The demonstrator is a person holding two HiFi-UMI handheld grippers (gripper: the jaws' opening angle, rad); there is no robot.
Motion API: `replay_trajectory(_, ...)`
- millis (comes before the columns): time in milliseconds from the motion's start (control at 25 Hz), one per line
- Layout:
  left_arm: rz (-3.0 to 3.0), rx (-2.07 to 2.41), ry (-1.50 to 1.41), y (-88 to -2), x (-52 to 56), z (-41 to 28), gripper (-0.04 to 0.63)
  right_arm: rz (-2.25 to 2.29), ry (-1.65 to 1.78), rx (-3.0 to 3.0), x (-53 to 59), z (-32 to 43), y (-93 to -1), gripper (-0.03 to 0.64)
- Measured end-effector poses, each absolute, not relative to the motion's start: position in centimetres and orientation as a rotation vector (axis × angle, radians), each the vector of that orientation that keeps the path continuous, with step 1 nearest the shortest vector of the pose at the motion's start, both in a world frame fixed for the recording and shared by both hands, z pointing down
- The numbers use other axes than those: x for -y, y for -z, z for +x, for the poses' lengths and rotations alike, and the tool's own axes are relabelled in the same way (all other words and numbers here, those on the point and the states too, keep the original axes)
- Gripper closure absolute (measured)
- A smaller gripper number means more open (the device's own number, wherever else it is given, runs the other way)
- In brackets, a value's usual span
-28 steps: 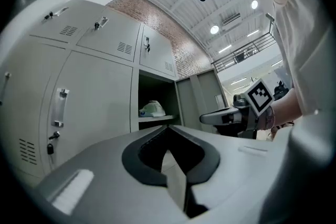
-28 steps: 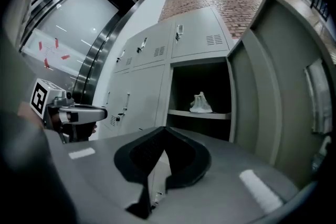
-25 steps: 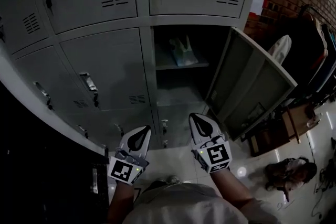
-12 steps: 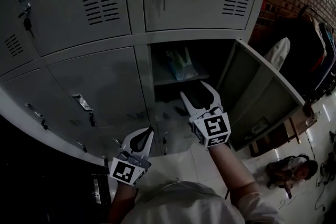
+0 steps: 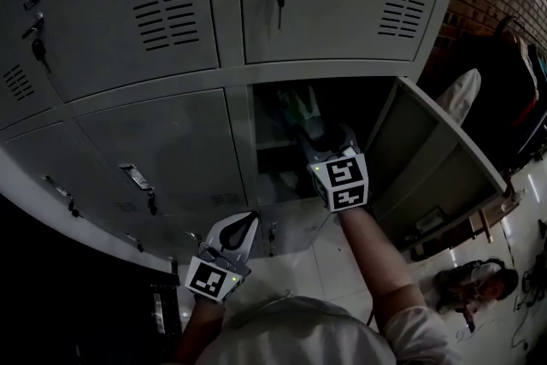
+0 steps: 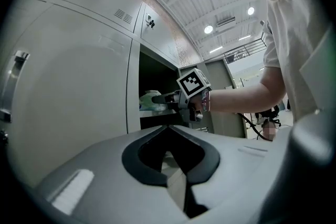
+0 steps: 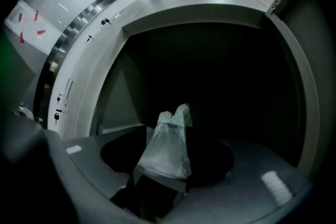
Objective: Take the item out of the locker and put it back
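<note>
Right gripper (image 5: 325,134) reaches level into the open compartment of the locker (image 5: 239,141), its jaws wide after just having been opening. Between them the pale plastic bag (image 7: 168,149) stands on the shelf (image 5: 267,143) inside, with a dark gap on either side, so neither pad presses it. Beside it the compartment door (image 5: 436,158) is swung out to the right. Lower down, in front of the closed doors, the left gripper (image 5: 249,222) hangs with its jaws together, holding nothing.
</note>
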State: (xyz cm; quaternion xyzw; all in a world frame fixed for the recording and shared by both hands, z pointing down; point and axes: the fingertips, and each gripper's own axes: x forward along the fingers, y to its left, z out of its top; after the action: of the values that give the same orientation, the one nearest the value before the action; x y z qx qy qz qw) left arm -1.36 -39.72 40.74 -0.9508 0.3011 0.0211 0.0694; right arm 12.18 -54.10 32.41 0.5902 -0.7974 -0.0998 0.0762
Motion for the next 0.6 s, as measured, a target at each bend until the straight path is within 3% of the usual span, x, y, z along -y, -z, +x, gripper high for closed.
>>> replay_trajectory(80,-2.859,-0.926,-0.064,-40.9,40.1,-1.6,0.62,1.776,0.297,2.378,54.2,12.2,-32.5,0.432)
replay_trajectory(120,-2.863,-0.932,-0.054,-41.1,40.2,-1.7,0.62,1.777,0.294,2.373,54.3,12.2,-32.6,0.497)
replay_trajectory(240,-2.863,-0.932,-0.056,-41.0,40.3,-1.8,0.62,1.772,0.287,2.369,54.4,12.3,-32.8,0.583)
replay_trajectory(600,-2.862,-0.902,-0.063,-40.1,39.5,-2.0,0.62,1.76,0.378,2.482,50.0,11.6,-29.8,0.6)
